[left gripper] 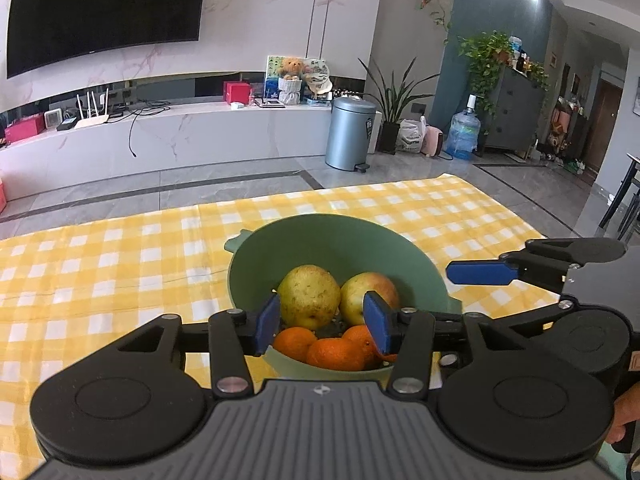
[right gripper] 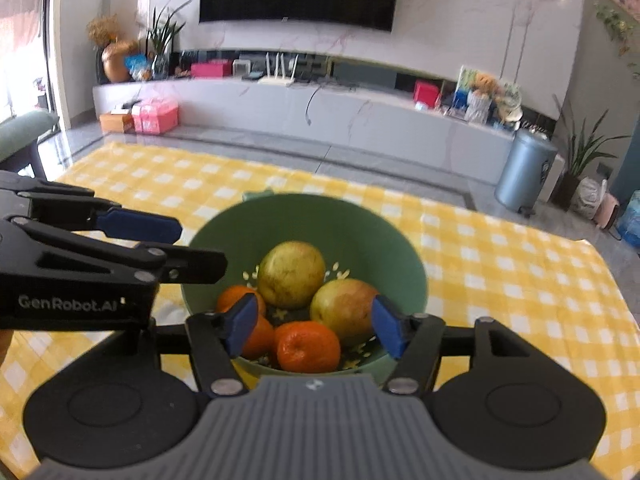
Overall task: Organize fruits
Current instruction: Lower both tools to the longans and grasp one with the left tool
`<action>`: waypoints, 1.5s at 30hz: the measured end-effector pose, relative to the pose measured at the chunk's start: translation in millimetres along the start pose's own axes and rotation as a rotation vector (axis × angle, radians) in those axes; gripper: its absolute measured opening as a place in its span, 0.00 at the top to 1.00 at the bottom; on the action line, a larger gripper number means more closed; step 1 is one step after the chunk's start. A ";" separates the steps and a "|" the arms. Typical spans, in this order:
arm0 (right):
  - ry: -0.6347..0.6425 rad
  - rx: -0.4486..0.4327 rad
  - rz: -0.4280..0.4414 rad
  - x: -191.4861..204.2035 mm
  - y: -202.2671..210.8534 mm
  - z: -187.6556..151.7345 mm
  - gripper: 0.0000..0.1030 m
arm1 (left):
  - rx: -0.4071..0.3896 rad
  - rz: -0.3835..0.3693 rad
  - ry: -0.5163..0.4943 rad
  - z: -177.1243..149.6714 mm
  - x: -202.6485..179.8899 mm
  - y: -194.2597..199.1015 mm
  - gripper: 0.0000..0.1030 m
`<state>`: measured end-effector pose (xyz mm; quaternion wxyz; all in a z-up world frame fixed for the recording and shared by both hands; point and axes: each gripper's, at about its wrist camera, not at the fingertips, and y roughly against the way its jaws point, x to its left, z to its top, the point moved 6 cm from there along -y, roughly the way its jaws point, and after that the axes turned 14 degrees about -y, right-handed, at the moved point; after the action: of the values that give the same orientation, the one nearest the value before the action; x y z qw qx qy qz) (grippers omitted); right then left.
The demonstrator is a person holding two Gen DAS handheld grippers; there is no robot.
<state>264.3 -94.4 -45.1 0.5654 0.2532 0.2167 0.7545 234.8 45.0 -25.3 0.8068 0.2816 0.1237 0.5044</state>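
Observation:
A green bowl (left gripper: 320, 226) (right gripper: 312, 210) stands on the yellow checked cloth. In it lie a yellow-green pear (left gripper: 308, 296) (right gripper: 291, 274), a red-green apple (left gripper: 370, 292) (right gripper: 344, 306) and three oranges (left gripper: 338, 354) (right gripper: 307, 346). My left gripper (left gripper: 322, 325) hovers over the bowl's near rim, open, its blue pads clear of the fruit. My right gripper (right gripper: 315, 330) hangs over the same rim from the other side, also open, with nothing gripped. Each view shows the other gripper's blue finger pad (left gripper: 480, 273) (right gripper: 140, 222) beside the bowl.
The tablecloth (left gripper: 100, 264) spreads wide on both sides of the bowl. Beyond the table's far edge are grey floor, a white TV console (left gripper: 180, 132), a metal bin (left gripper: 350, 134) and potted plants. A hand (left gripper: 624, 416) holds the right gripper.

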 end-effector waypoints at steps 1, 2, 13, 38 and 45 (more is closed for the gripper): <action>-0.011 -0.013 0.002 -0.7 5.8 -0.7 0.41 | 0.006 -0.002 -0.003 1.2 0.8 1.9 0.45; -0.021 -0.024 0.002 -1.5 10.9 -1.9 0.40 | 0.013 -0.004 -0.005 0.7 0.5 4.4 0.45; -0.171 -0.063 -0.027 -20.9 57.1 -44.8 0.39 | 0.112 -0.141 -0.030 -21.1 -18.3 11.7 0.45; -0.331 0.095 0.014 -34.1 25.5 -106.0 0.59 | 0.201 -0.206 -0.010 -65.1 -38.0 -44.2 0.55; -0.356 0.108 0.008 -37.8 19.6 -106.5 0.59 | 0.247 -0.161 -0.076 -72.2 -46.7 -65.5 0.65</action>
<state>191.8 -140.4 -121.1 0.5774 0.4135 0.1523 0.6873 227.1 5.7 -125.7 0.8080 0.3868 0.1765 0.4079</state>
